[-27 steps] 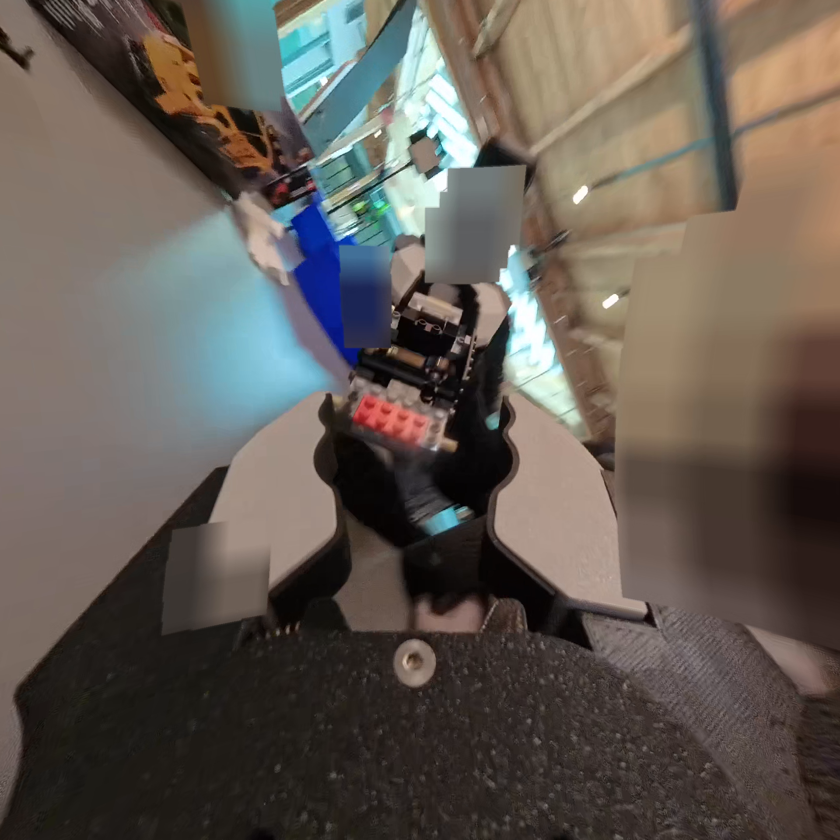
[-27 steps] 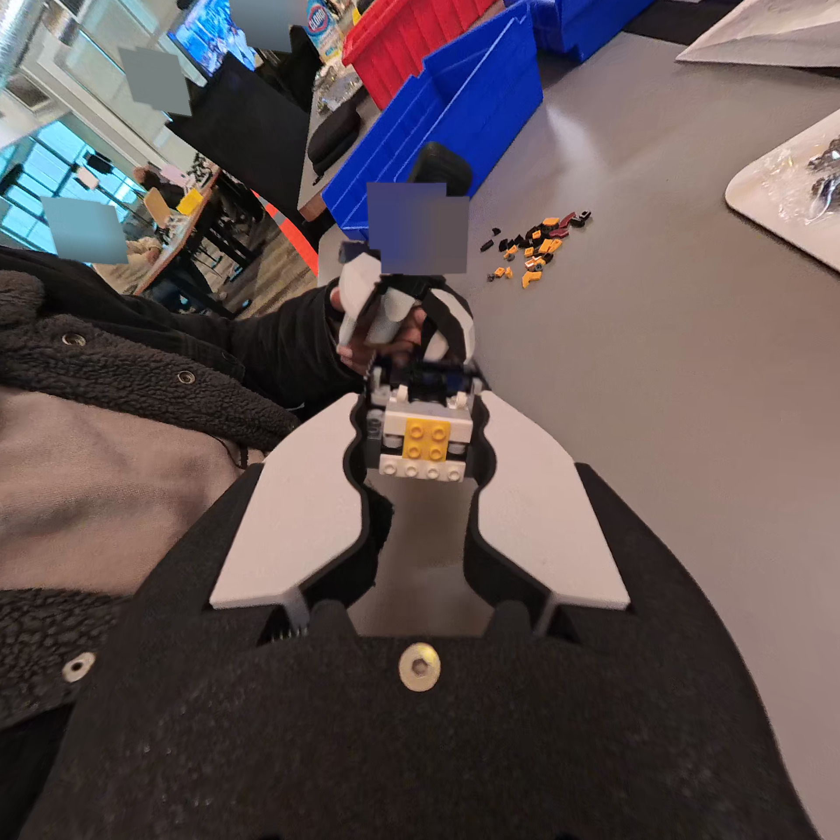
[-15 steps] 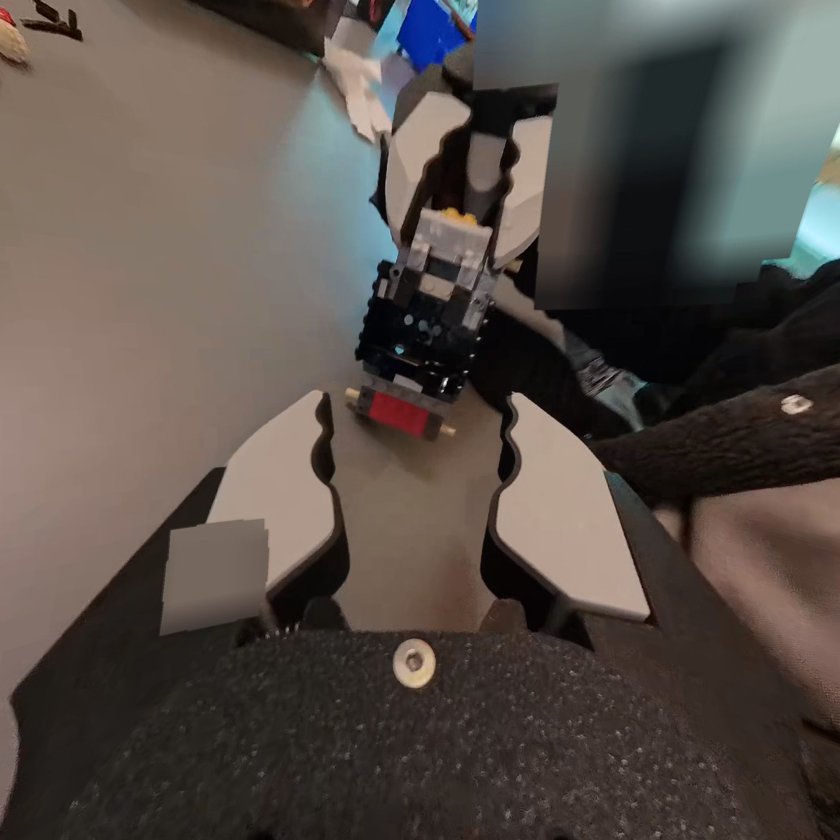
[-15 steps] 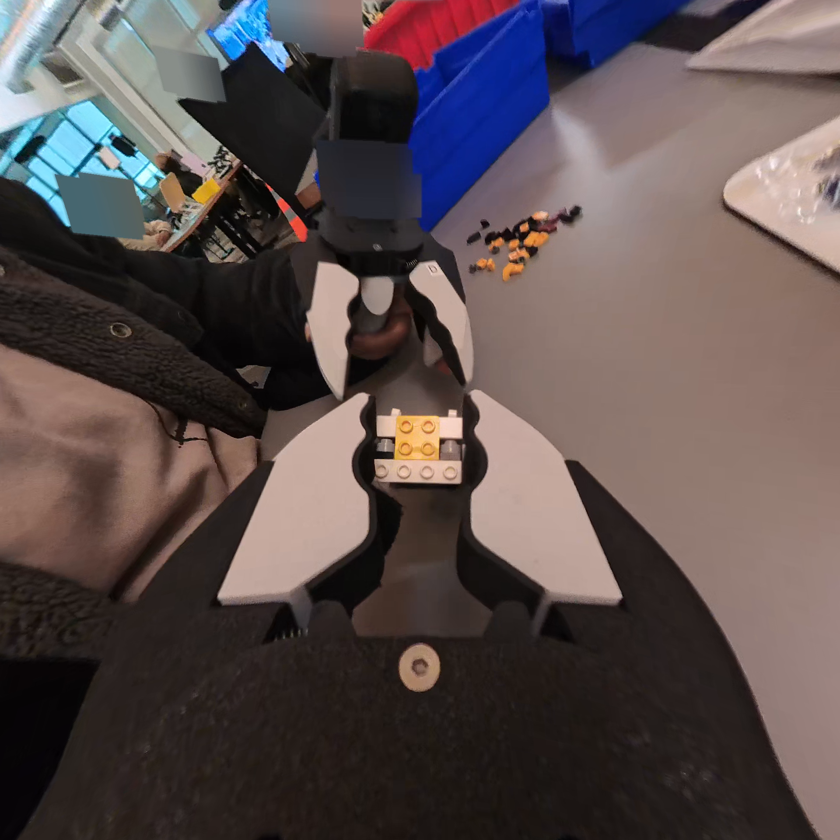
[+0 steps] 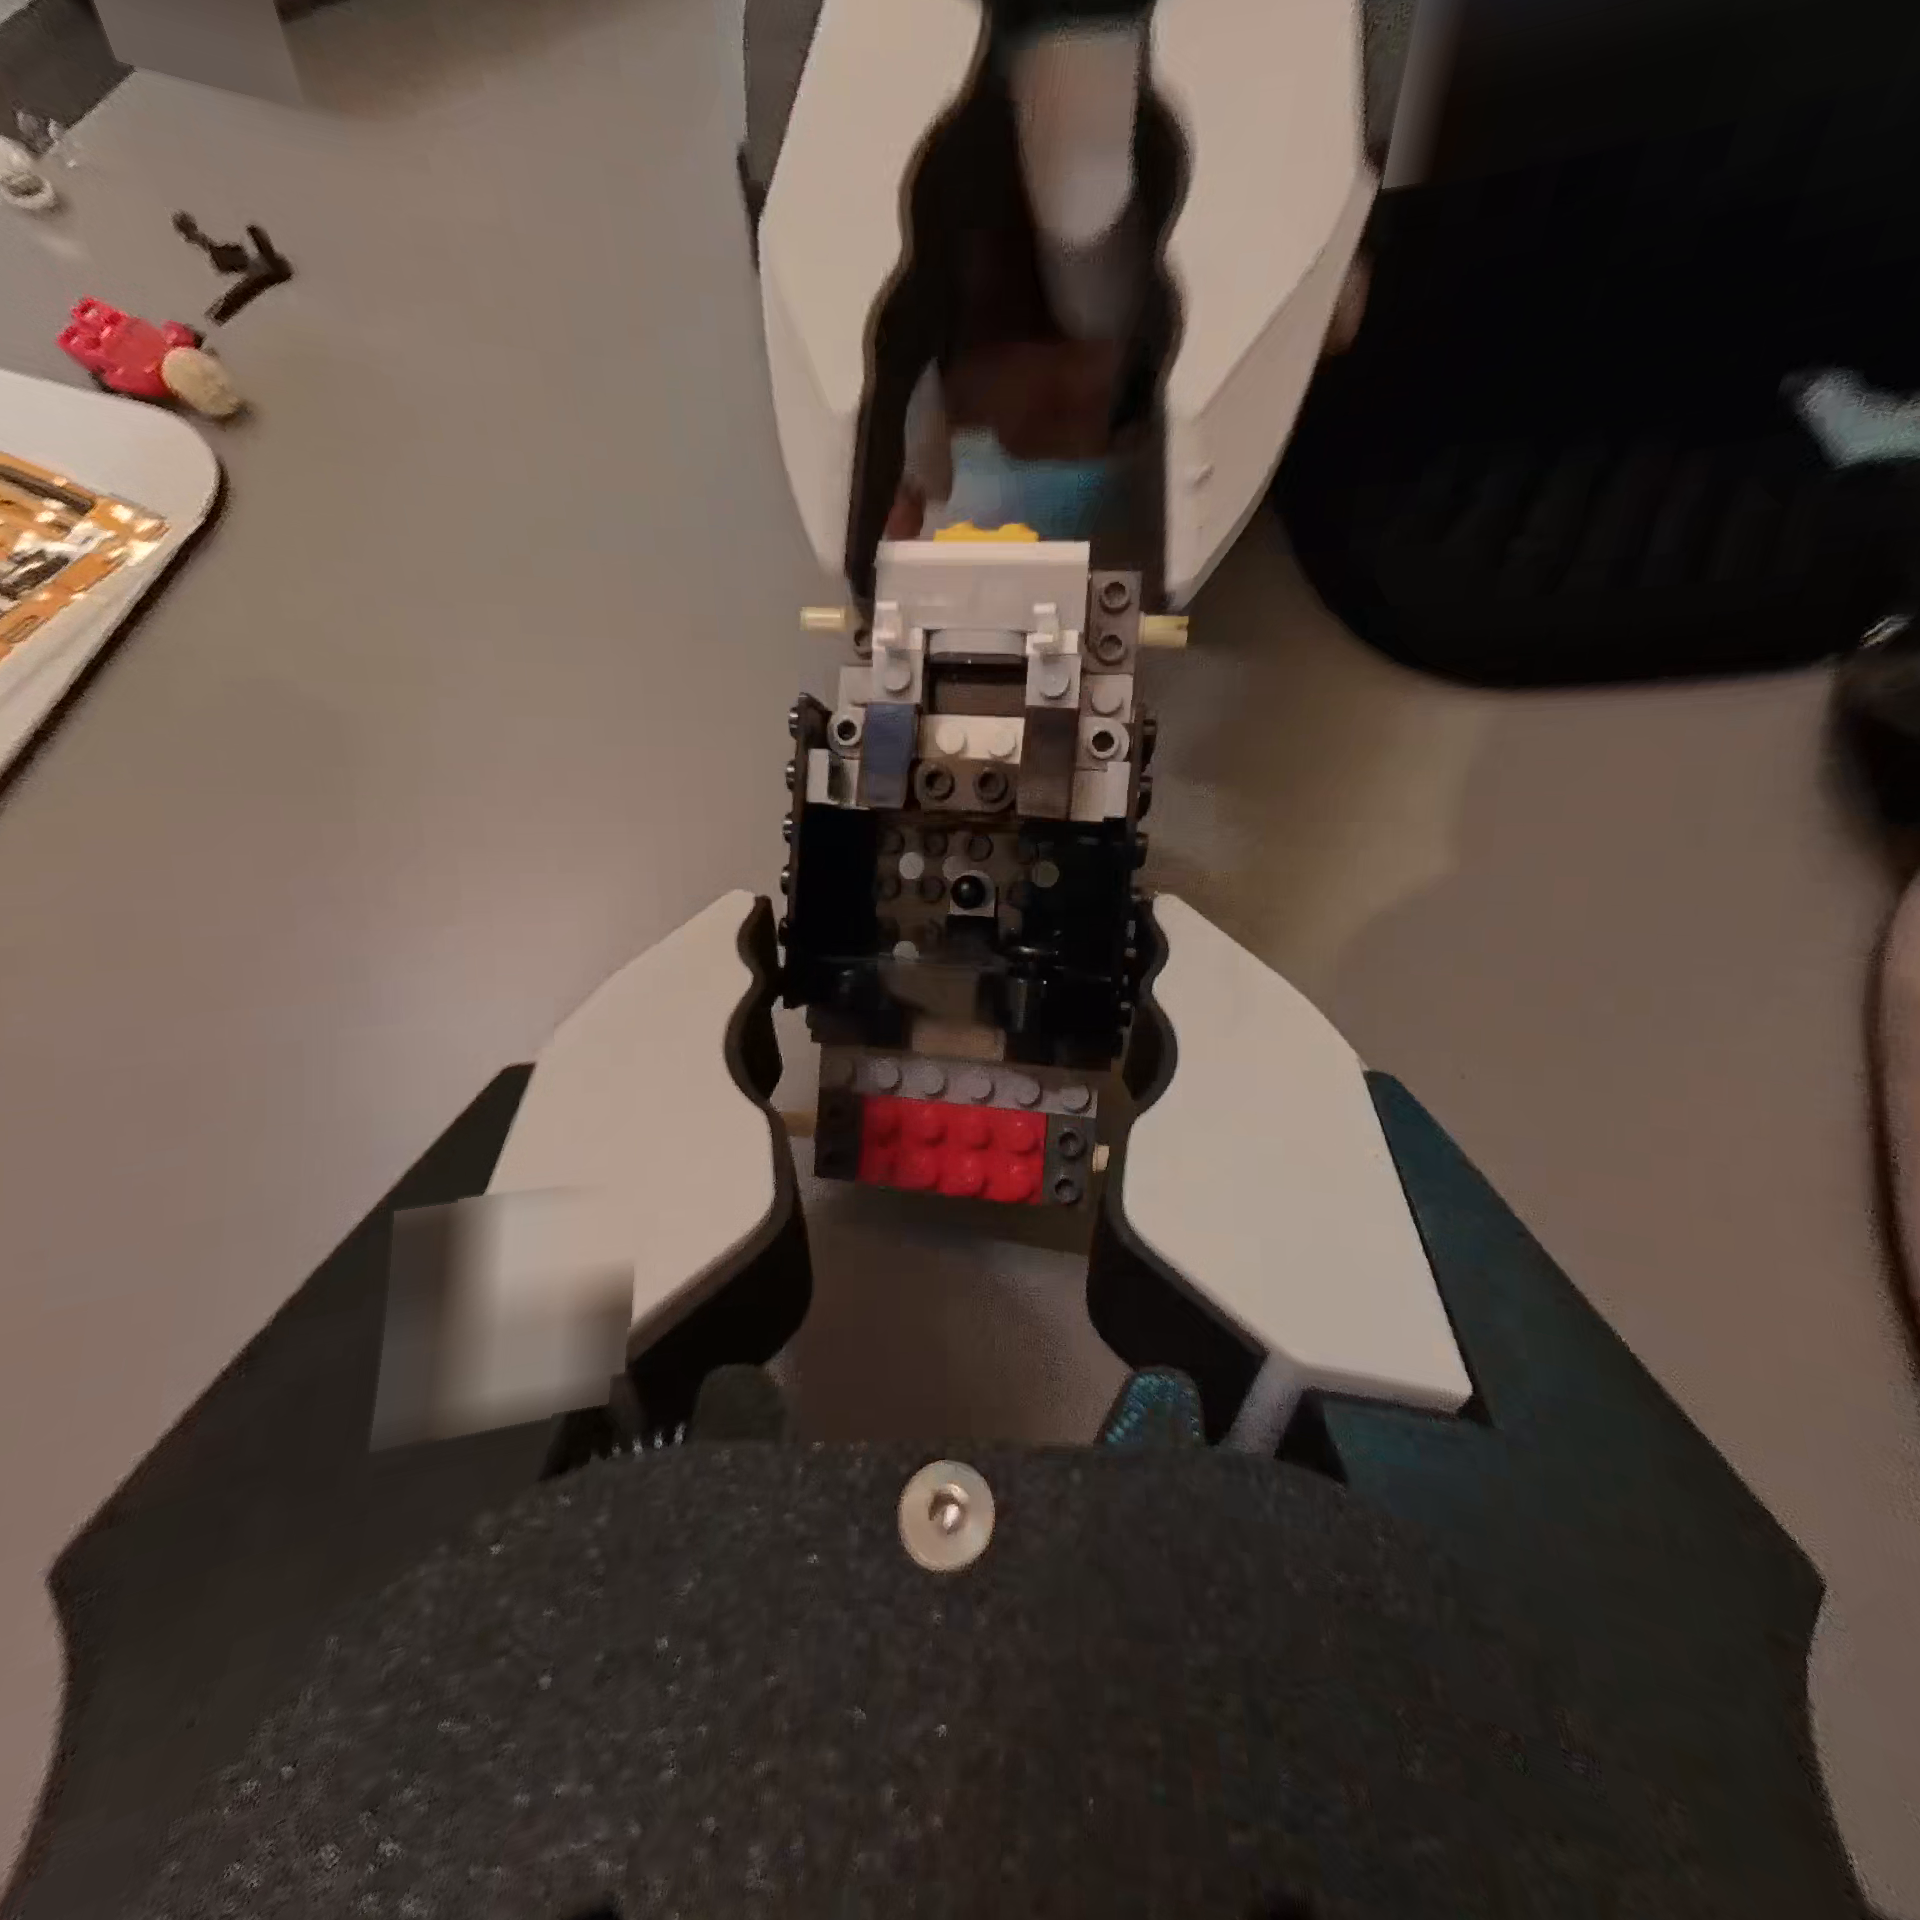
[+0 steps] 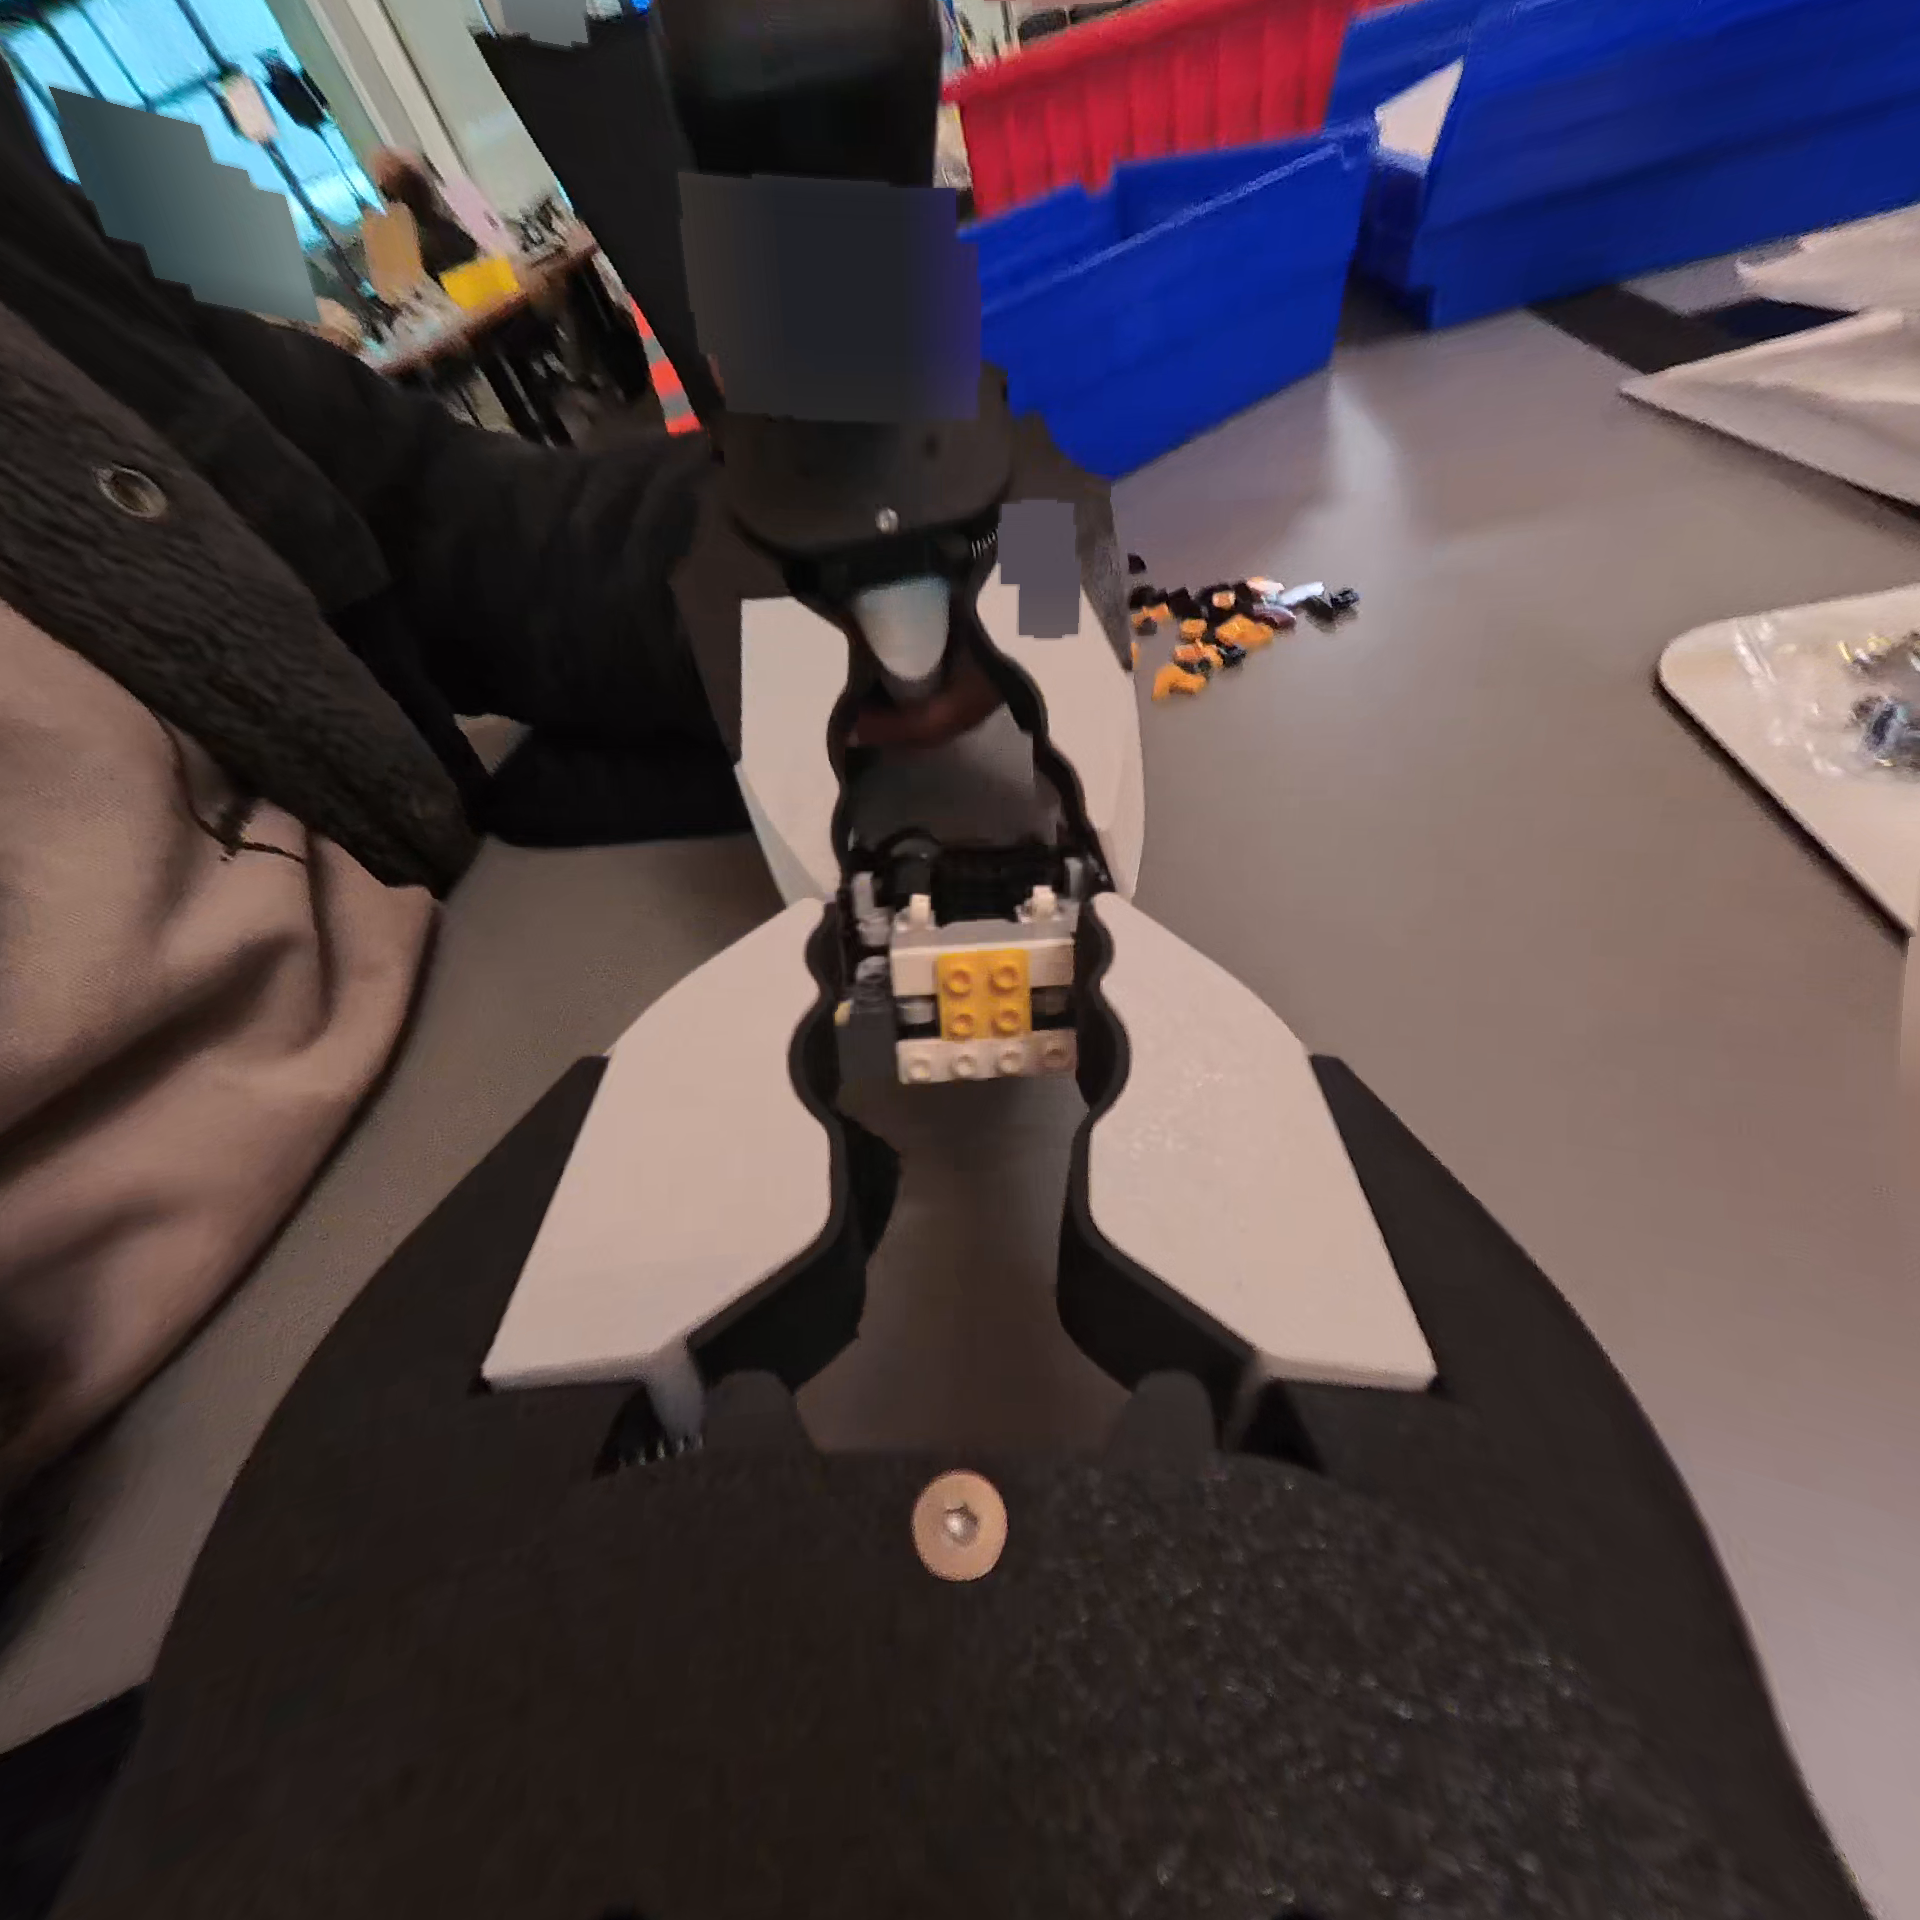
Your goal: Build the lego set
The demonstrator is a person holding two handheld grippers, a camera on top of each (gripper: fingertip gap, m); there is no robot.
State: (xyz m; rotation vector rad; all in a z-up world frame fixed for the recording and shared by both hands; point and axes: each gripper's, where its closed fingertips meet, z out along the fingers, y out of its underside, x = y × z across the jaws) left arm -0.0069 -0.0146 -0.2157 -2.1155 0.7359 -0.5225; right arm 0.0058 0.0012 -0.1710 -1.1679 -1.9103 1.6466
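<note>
A small lego model (image 5: 956, 904) has a black body, a red plate (image 5: 956, 1148) at its near end and a white and grey far end. My left gripper (image 5: 956, 935) is shut on the black body. My right gripper (image 5: 1013, 551) faces it from the far side and is shut on the white end. In the right wrist view my right gripper (image 6: 961, 935) holds the end with a yellow plate (image 6: 982, 992), and the left gripper (image 6: 966, 862) clasps the model (image 6: 977, 1060) from beyond. The model hangs between them over the grey table (image 5: 468, 727).
A red piece (image 5: 114, 343), black bits (image 5: 234, 270) and a white tray (image 5: 94, 447) lie at the left. A pile of orange and black pieces (image 6: 1226, 623), blue bins (image 6: 1174, 301), a red bin (image 6: 1132, 114) and a tray of bags (image 6: 1787, 727) lie beyond. A person's coat (image 6: 208, 623) is close by. The left gripper's tips are roughly 5 cm from the right gripper's. From either gripper's tips it is about 25 cm to the red piece (image 5: 114, 343).
My left gripper was open and short of the model; it has moved forward and shut on the black body. The right gripper has kept its hold and turned the model level.
</note>
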